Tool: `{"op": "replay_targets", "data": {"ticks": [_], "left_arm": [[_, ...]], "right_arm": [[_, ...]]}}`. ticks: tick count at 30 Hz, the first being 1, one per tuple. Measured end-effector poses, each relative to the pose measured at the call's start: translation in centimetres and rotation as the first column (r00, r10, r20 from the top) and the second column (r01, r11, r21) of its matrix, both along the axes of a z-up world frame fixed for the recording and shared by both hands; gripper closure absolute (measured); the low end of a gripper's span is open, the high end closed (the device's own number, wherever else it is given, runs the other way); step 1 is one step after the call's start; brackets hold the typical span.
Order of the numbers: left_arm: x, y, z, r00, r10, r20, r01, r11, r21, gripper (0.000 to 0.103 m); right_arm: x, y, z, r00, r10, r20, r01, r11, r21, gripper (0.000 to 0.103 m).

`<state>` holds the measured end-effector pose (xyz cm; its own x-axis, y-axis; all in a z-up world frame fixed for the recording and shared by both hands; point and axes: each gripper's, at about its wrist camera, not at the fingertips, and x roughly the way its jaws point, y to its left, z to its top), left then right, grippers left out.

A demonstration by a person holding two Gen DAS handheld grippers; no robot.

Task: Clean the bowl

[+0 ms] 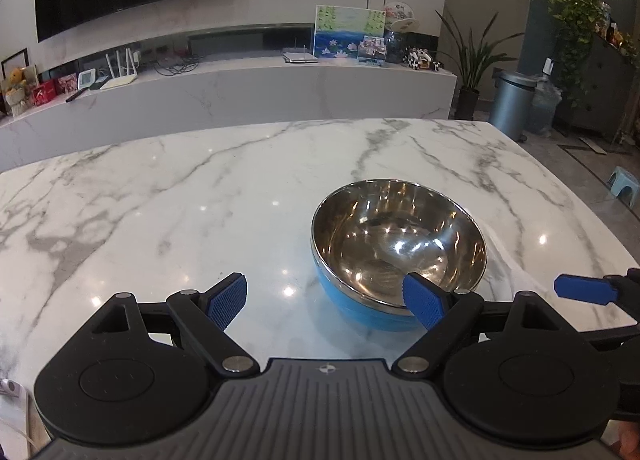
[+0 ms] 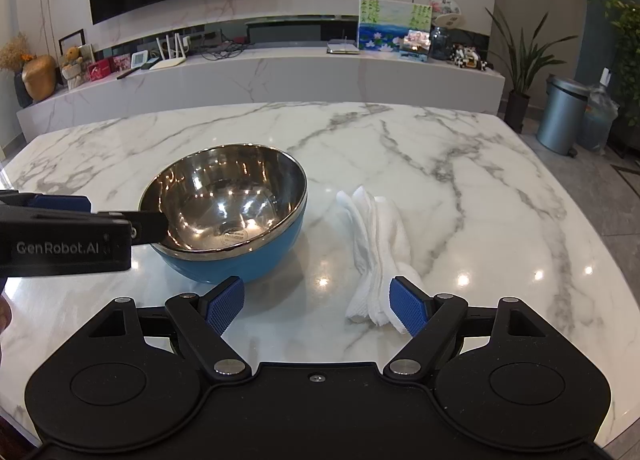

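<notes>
A steel bowl [image 1: 400, 248] with a blue outer shell stands on the marble table [image 1: 160, 200]. My left gripper [image 1: 324, 304] is open, and its right fingertip [image 1: 424, 306] sits at the bowl's near rim. From the right wrist view, the bowl [image 2: 228, 212] is left of centre and the left gripper's black finger [image 2: 150, 226] reaches its left rim. A stack of folded white paper towels [image 2: 380, 252] lies to the right of the bowl. My right gripper [image 2: 316, 306] is open with nothing held, its right fingertip [image 2: 410, 310] over the towels' near end.
The marble table [image 2: 460, 180] ends in a rounded far edge and a right edge. Behind it runs a long marble console [image 1: 240, 88] under a wall TV. A grey bin [image 2: 562, 116] and a potted plant stand on the floor to the right.
</notes>
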<state>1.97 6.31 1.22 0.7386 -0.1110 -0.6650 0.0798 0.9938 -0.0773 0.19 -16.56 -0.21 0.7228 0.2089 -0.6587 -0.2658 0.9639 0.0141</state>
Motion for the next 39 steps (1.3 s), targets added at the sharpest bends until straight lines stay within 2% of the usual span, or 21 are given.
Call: {"op": "replay_targets", "data": {"ticks": [11, 26, 29, 39], "left_arm": [[1.9, 4.6, 0.0, 1.0, 0.003, -0.011, -0.003, 1.0, -0.01, 0.018], [2.3, 7.1, -0.2, 1.0, 0.003, -0.013, -0.003, 1.0, -0.002, 0.018], [-0.1, 0.2, -1.0, 0.999, 0.05, -0.009, -0.05, 0.999, 0.005, 0.018], [-0.3, -0.2, -0.9, 0.999, 0.046, -0.015, -0.045, 0.999, 0.003, 0.018]], "right_arm": [[0.1, -0.1, -0.1, 1.0, -0.001, 0.001, 0.001, 1.0, 0.003, 0.025], [0.2, 0.0, -0.2, 1.0, 0.0, -0.003, 0.0, 1.0, 0.0, 0.025], [0.2, 0.1, -0.2, 1.0, 0.002, -0.003, -0.002, 1.0, -0.002, 0.025], [0.2, 0.1, -0.2, 1.0, 0.002, -0.006, -0.002, 1.0, -0.003, 0.025]]}}
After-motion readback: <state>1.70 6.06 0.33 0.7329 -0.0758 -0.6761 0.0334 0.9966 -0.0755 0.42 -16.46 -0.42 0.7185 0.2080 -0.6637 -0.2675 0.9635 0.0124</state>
